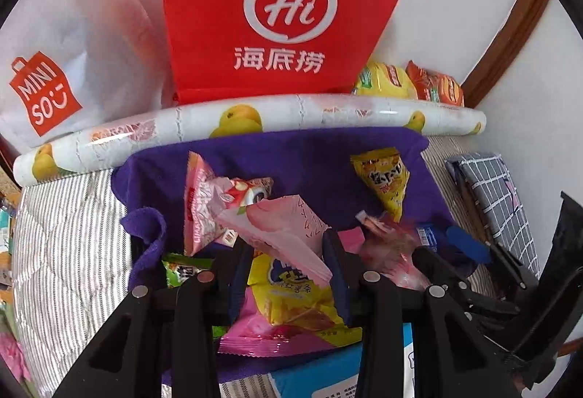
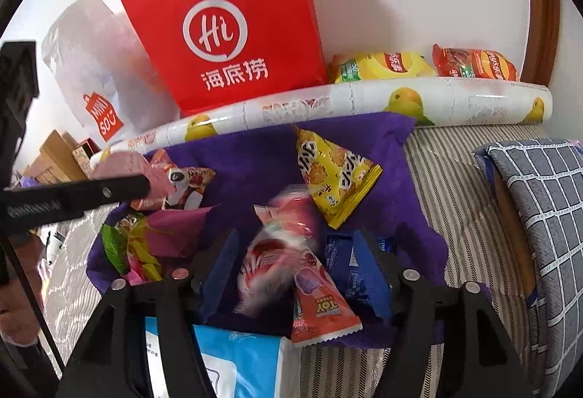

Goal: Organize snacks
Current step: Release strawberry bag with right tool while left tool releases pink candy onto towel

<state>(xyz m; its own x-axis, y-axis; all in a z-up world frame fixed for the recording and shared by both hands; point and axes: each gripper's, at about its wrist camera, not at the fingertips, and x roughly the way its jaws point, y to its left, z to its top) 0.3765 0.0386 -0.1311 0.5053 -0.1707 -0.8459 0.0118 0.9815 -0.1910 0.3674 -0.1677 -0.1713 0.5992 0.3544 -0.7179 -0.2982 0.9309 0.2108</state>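
Snack packets lie heaped on a purple cloth (image 1: 291, 157) (image 2: 255, 161). My left gripper (image 1: 288, 237) is shut on a flat pink peach-print packet (image 1: 280, 226), held above a yellow packet (image 1: 291, 299); in the right wrist view this gripper (image 2: 145, 183) enters from the left. My right gripper (image 2: 291, 241) is open over the pile, and a blurred red-and-white packet (image 2: 277, 252) sits loose between its fingers, touching neither pad. An orange Toy Story packet (image 2: 320, 310) and a blue packet (image 2: 342, 270) lie just below. A yellow triangular packet (image 1: 386, 179) (image 2: 335, 175) rests farther back.
A red paper bag (image 1: 284, 15) and a white Miniso bag (image 1: 54, 70) stand against the wall behind a mango-print roll (image 1: 255, 121). Yellow (image 1: 390, 81) and orange (image 1: 437, 84) chip bags lie beside them. A checked cushion (image 2: 539, 215) is at the right, a blue-and-white box (image 2: 237, 361) in front.
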